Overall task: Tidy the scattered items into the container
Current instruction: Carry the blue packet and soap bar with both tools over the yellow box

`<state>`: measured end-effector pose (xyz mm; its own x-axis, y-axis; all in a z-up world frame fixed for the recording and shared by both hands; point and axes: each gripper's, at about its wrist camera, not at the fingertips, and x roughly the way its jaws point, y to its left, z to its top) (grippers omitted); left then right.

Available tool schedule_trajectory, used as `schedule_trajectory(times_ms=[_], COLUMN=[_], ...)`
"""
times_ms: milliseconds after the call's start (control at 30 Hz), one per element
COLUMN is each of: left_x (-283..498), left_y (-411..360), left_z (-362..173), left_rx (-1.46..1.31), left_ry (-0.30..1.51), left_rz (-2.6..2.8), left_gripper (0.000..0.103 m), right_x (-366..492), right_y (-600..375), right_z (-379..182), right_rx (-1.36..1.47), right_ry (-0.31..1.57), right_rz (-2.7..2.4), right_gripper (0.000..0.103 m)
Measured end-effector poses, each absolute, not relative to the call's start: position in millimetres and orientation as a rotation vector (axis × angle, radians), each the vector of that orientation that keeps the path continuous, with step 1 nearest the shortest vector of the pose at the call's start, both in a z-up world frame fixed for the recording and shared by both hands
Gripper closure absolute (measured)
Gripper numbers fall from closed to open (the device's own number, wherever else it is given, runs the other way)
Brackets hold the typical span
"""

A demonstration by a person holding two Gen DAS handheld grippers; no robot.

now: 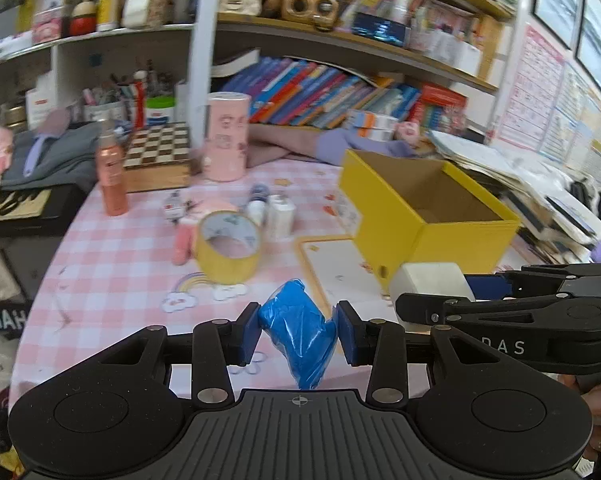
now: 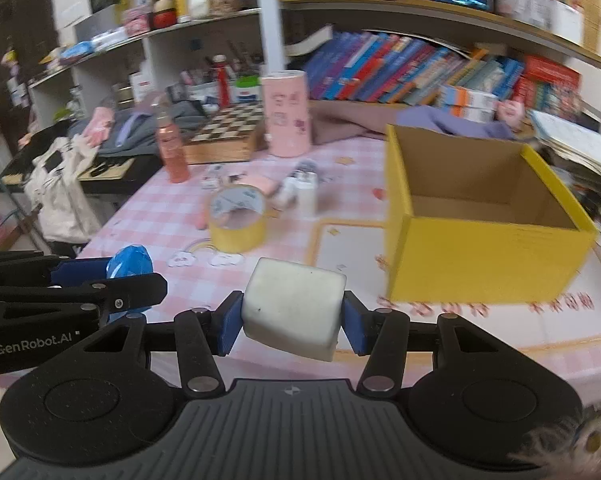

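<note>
Home study rm: crammed bookshelves [image 1: 340, 84], gingham tablecloth [image 2: 172, 204]

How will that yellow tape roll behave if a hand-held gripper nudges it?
The yellow tape roll sits flat on one open end, so it probably slides rather than rolls. Its hollow ring looks light, so it would likely skid easily on the checked tablecloth. If tipped on edge, it could roll.

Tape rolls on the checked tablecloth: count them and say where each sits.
1. The yellow tape roll stands on edge on the pink checked tablecloth, left of the yellow box, in front of the small white bottles. Clutter behind could hide others.
</note>
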<state>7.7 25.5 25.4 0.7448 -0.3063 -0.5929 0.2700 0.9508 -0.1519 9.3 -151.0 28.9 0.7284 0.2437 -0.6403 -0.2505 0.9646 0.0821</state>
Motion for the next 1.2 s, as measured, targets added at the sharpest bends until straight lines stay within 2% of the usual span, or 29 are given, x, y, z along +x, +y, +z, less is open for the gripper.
schedule_trajectory(times_ms=[400,833,1200], left_x=[10.3,32.3,62.2], left_y=[-39.6,-96.5,-123.1], left_z=[30.5,31.3,53.7], left_rx=[0.046,0.103,0.14], left_ry=[0.641,0.646,0.548], left_rz=[-0.52,-0.619,-0.636], left_gripper=[0.064,0.064,0.064], right_x=[-21.6,-15.5,15.3], right_y=[-213.0,-268.9,-297.0], right_z=[31.5,30.1,57.0], right_rx=[0.08,0.116,0.095], right_ry=[0.693,0.702,0.585], right_rz=[0.09,-0.012,-0.012], right_gripper=[0.054,0.054,0.054])
